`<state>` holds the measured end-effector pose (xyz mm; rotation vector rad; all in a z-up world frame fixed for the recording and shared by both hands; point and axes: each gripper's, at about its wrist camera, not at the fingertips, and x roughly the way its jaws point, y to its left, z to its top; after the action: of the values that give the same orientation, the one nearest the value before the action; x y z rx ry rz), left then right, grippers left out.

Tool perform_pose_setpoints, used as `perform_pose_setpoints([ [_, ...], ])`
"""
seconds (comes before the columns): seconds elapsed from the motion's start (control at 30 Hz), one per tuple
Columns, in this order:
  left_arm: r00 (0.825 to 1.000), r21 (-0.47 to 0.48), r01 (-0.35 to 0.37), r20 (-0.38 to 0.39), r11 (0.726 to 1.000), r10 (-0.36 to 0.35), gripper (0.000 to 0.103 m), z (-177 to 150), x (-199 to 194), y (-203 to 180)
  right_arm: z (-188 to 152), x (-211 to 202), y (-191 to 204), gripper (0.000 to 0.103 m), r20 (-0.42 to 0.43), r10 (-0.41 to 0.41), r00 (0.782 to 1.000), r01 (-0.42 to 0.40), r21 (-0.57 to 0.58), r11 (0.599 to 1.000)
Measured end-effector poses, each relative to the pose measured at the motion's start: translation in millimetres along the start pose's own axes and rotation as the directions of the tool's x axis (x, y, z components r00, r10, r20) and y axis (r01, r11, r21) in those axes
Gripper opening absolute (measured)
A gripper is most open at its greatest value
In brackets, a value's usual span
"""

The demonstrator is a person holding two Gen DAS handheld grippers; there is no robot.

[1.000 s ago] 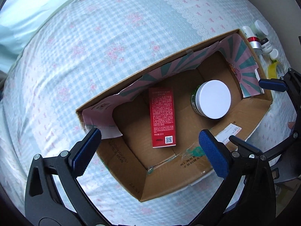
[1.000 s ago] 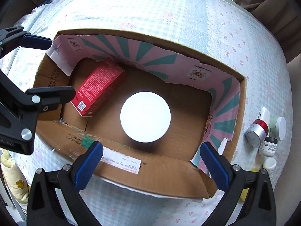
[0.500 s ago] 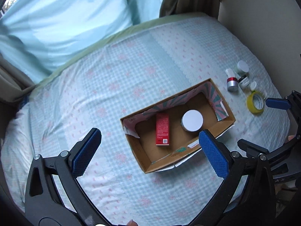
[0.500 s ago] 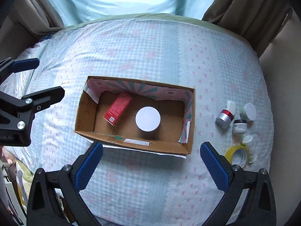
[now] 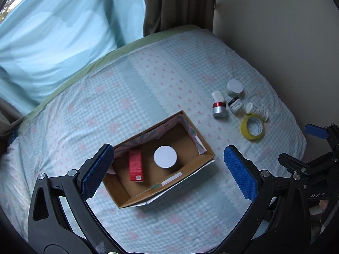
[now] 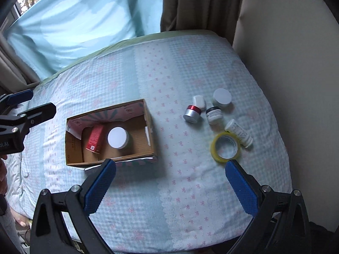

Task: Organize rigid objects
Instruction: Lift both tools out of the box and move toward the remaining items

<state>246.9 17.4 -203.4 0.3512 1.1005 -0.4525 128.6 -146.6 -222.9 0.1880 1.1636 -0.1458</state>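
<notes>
An open cardboard box [image 5: 203, 163] [image 6: 74, 154] lies on the bed. Inside it are a red carton [image 5: 135, 165] [image 6: 95, 138] and a white-lidded jar [image 5: 165, 156] [image 6: 117, 137]. To its right lie a yellow tape roll [image 5: 252, 127] [image 6: 225, 147], a silver and red cap bottle [image 5: 218, 108] [image 6: 192, 113], a white-lidded jar [image 5: 234, 87] [image 6: 222, 98], a black-capped jar [image 5: 235, 104] [image 6: 214, 114] and a white pill bottle [image 5: 256, 111] [image 6: 238, 132]. My left gripper [image 5: 169, 172] is open high above the box. My right gripper [image 6: 170, 187] is open, high above the bed's near side.
The bed has a pale blue checked cover [image 6: 148, 67]. A light blue curtain [image 5: 53, 31] and a dark drape [image 5: 178, 2] hang behind it. A beige wall [image 6: 286, 53] borders the right side.
Both grippers have risen far from the box, which now looks small. The right view has shifted right, toward the loose items. Both stay open and empty.
</notes>
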Motion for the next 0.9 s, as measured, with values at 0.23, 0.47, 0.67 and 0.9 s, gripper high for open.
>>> perform_pose_setpoints([
  [0.23,0.997,-0.007,0.016,-0.079,1.000,-0.017,0.103,41,54,-65,19,28,-99,0.103,0.016,0.023,1.000,-0.023,0.004,1.000],
  [0.47,0.978,-0.001,0.058,-0.203,0.998,-0.057,0.103,68,142,-129,33,89,-178,0.103,-0.027,0.020,0.999,-0.024,-0.127,0.992],
  [0.67,0.950,0.033,0.082,-0.304,0.996,-0.068,0.103,72,226,-164,39,144,-222,0.103,-0.079,-0.037,0.996,0.017,-0.238,0.971],
  [0.9,0.921,0.052,0.068,-0.387,0.996,-0.042,0.103,73,306,-176,23,212,-236,0.100,-0.160,-0.094,0.983,0.014,-0.440,0.898],
])
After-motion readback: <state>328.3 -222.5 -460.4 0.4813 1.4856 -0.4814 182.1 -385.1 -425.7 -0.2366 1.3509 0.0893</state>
